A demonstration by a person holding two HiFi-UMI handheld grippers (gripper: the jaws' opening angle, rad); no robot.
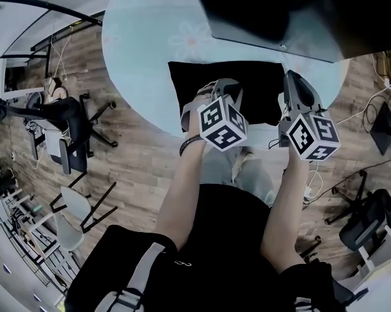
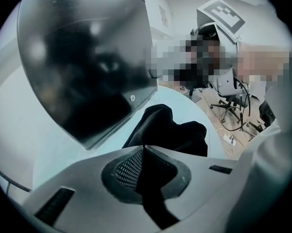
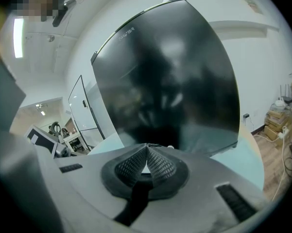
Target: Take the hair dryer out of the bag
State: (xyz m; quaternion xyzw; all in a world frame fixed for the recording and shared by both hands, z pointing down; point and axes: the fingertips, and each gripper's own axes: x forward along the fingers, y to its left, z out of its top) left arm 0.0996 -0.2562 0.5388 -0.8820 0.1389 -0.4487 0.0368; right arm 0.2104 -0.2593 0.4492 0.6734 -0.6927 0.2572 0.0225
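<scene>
A flat black bag [image 1: 260, 90] lies on the round pale-blue table [image 1: 143, 57], close to its near edge. No hair dryer shows in any view. My left gripper [image 1: 215, 86] sits over the bag's left part. In the left gripper view its jaws [image 2: 145, 147] are shut, with the bag's black cloth [image 2: 175, 130] bunched up to their tips and pinched there. At the bag's right edge my right gripper [image 1: 291, 77] hovers. In the right gripper view [image 3: 146, 145] it is shut with nothing between its pads, and it looks past the bag.
A large dark screen [image 1: 280, 12] stands tilted on the table just behind the bag and fills much of both gripper views [image 2: 87, 67] [image 3: 170, 76]. Office chairs [image 1: 65, 119] stand on the wooden floor to the left. Cables [image 1: 377, 103] lie on the floor to the right.
</scene>
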